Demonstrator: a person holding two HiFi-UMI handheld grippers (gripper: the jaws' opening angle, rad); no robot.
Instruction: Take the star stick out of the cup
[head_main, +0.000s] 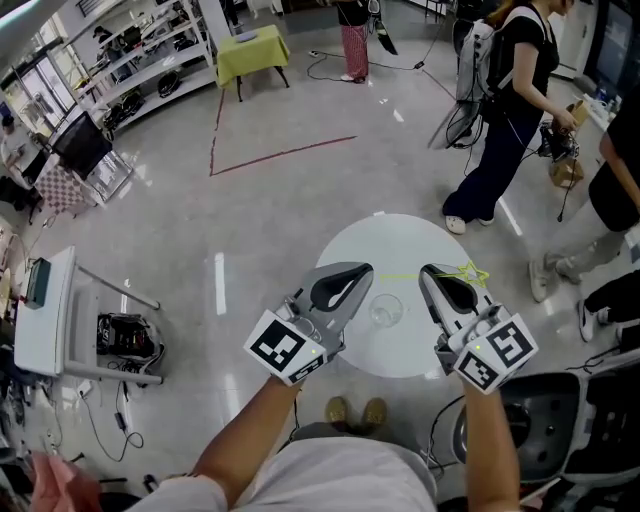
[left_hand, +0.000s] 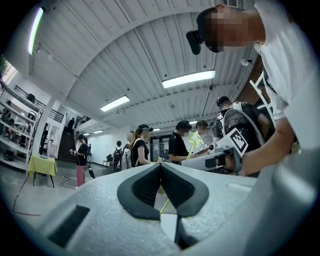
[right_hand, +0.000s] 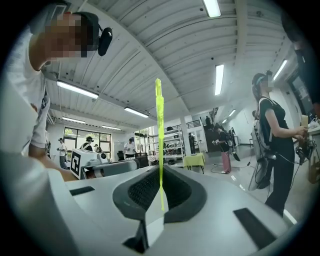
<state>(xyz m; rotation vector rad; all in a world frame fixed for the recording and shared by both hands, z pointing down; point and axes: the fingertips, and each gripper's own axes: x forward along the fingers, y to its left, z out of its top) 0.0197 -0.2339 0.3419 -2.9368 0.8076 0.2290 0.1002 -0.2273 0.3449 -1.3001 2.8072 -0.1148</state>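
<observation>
Both jaws of the right gripper (right_hand: 160, 175) are closed on the star stick (right_hand: 159, 130), which crosses the dark pads and rises upright past them. The left gripper (left_hand: 161, 170) has its jaws together with nothing between them; a short length of the stick shows only through the gap behind them.

Step in hand, as judged: the lift-out. In the head view the stick lies nearly level above the round white table (head_main: 400, 240), its star toward the table's right edge and its plain end above and beyond the cup (head_main: 386, 311). It appears clear of the rim, though that view does not settle it. The cup stands just nearer than the table's middle, between the two grippers and apart from both.

Next move, as judged: carry the stick off sideways, keep the plain end from catching the rim, and hold the pinch firm, since so thin a shaft could pivot in the pads.

Materials: the stick is a thin, straight, neon yellow-green rod, probably plastic, with an open star outline at its head. The cup is clear, round, low and apparently empty. The pads are black and finely ribbed, in smooth pale grey housings.
</observation>
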